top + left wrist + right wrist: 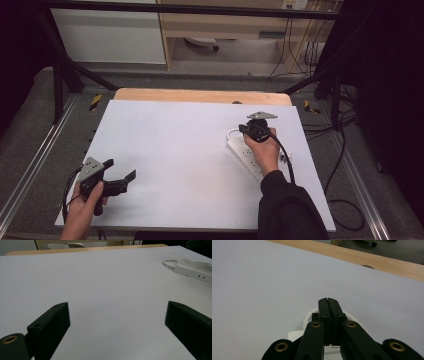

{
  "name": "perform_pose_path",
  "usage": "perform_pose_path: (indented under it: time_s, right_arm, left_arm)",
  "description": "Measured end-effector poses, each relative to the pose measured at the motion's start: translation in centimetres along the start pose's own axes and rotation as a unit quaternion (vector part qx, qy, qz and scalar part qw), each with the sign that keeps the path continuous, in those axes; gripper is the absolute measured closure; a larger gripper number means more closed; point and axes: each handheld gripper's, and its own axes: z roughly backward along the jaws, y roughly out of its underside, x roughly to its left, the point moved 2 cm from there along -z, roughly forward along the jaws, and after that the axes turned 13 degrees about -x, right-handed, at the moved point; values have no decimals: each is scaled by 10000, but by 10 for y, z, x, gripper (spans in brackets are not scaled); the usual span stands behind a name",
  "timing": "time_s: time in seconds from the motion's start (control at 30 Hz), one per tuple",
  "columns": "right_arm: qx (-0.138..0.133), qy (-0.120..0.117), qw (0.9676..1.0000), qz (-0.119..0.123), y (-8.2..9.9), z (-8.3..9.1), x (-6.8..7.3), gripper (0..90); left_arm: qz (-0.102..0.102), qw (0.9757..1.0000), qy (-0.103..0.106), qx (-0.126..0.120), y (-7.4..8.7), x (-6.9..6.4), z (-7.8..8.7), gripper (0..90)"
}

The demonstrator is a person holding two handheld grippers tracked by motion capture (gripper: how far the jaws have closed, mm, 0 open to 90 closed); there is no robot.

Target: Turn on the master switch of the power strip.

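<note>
My left gripper (121,169) is held in a hand near the front left corner of the white sheet (175,150). It is open, jaws wide apart over bare sheet (117,306), nothing between them. A hand holds my right gripper (252,131) at the right of the sheet, over the far end of a white power strip (242,150). Its jaws are shut, pressed tip to tip (328,300), and I see nothing held between them. The strip's white cable loop (308,318) curves just behind the jaws. The strip (193,268) also lies far right of the left gripper.
The wooden table edge (200,95) runs along the far side of the sheet. Black cables (345,200) trail on the floor at the right. A black frame (65,70) and a shelf unit (225,25) stand beyond the table.
</note>
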Motion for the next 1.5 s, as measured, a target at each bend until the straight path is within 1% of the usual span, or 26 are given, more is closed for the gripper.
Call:
perform_pose_path:
  time_s: [0.23,0.33,0.43,0.57,0.63,0.7,0.93,1.07,1.17,1.23,1.5]
  right_arm:
    - [96,-63,9999,96,2,0,3,900]
    - [129,-52,9998,123,3,0,3,900]
    - [114,-11,9998,138,4,1,3,900]
    - [61,44,9999,101,8,2,2,900]
    - [71,61,9999,52,9,2,2,900]
    - [96,68,9999,62,10,2,2,900]
    - [67,30,10000,53,11,-1,6,900]
    - [117,22,9999,52,13,-3,8,900]
    - [163,76,9998,67,15,-5,9,900]
    - [184,70,9998,86,15,-6,9,900]
    - [205,89,9997,62,15,-6,9,900]
  left_arm:
    - [8,10000,-22,-1,0,1,0,62]
    - [-7,10000,-1,15,0,0,1,62]
    - [3,10000,9,-26,-1,0,1,62]
    - [8,10000,-3,-18,0,1,1,58]
    - [22,10000,10,-15,0,0,0,58]
    - [21,10000,5,-32,0,0,1,58]
    - [29,10000,0,16,0,0,1,58]
    - [10,10000,7,12,0,0,1,58]
    - [3,10000,-13,24,0,0,1,59]
    - [0,10000,-27,14,1,1,1,60]
    - [17,10000,-18,29,1,0,1,60]
